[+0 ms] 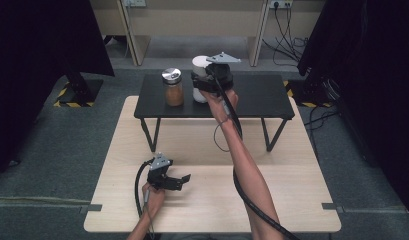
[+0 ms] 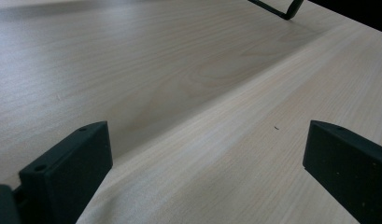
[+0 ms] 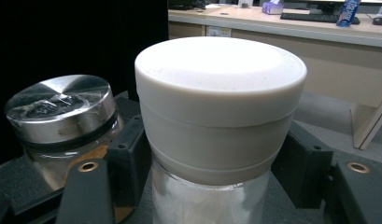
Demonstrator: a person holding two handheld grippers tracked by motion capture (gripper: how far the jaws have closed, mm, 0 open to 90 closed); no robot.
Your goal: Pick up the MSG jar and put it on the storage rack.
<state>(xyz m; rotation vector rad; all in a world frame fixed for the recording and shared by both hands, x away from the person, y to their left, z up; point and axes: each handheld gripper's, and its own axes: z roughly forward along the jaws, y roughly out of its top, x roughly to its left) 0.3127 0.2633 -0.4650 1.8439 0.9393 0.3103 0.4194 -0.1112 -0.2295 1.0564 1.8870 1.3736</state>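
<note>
A jar with a white lid (image 3: 221, 93) stands on the low black table (image 1: 257, 97). My right gripper (image 3: 212, 172) is shut on it just below the lid, one pad (image 3: 130, 158) on each side. In the high view this right gripper (image 1: 204, 80) reaches over the black table to the white-lidded jar (image 1: 199, 62). To its left stands a jar with a silver lid and brown contents (image 1: 173, 87), close beside the held jar (image 3: 62, 112). My left gripper (image 1: 182, 182) rests low over the wooden table (image 1: 212, 200), its jaws open (image 2: 207, 140) with bare wood between them.
The black table stands on thin metal legs (image 1: 151, 135) on the far half of the wooden table. Dark curtains (image 1: 42, 45) flank both sides. Cables (image 1: 292, 30) hang at the back wall. A cable (image 1: 138, 187) trails from my left gripper toward the front edge.
</note>
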